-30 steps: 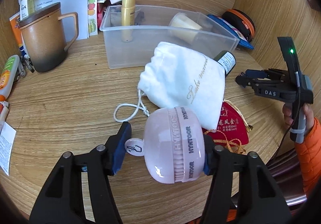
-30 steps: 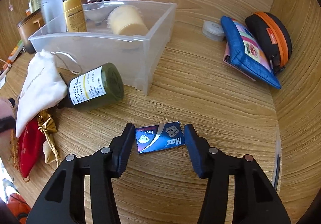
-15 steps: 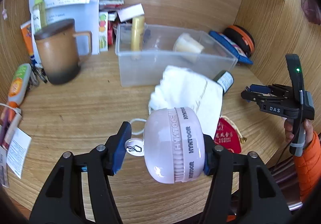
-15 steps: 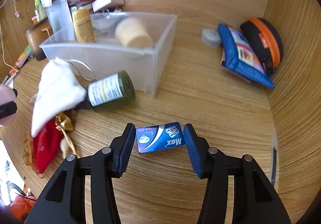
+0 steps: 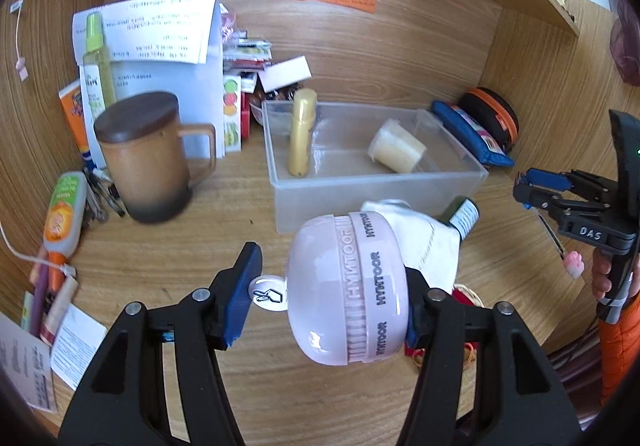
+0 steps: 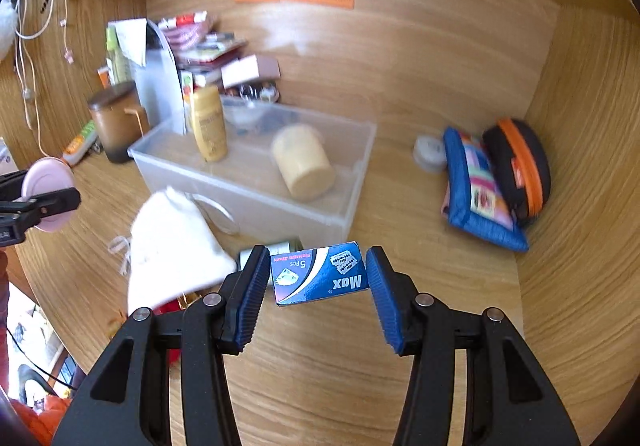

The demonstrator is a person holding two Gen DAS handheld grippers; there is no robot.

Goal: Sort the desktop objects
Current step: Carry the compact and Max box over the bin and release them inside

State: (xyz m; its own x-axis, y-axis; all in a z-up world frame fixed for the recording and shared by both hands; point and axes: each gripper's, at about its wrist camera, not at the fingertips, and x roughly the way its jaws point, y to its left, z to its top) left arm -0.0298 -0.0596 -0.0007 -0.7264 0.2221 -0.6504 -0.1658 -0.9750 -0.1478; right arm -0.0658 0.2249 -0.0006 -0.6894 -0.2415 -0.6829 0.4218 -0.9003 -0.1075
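My left gripper [image 5: 332, 286] is shut on a round pink HYNTOOR case [image 5: 346, 290] and holds it above the desk, in front of the clear plastic bin [image 5: 372, 186]. My right gripper [image 6: 318, 280] is shut on a small blue Max razor-blade box [image 6: 320, 272], held in the air near the bin's [image 6: 256, 182] front right corner. The bin holds a gold bottle [image 5: 302, 138] and a cream cup [image 5: 398, 152]. A white drawstring pouch [image 6: 172, 242], a green bottle [image 5: 464, 214] and a red pouch lie in front of the bin.
A brown lidded mug [image 5: 144, 162] stands left of the bin, with papers, tubes and boxes behind it. A blue pouch [image 6: 480, 194] and a black-orange case [image 6: 520, 166] lie at the right wall. A small round tin [image 6: 430, 152] sits beside them.
Both grippers have risen from the desk with their objects; the pink case and the blade box now hang higher, and more of the back wall and its notes shows.
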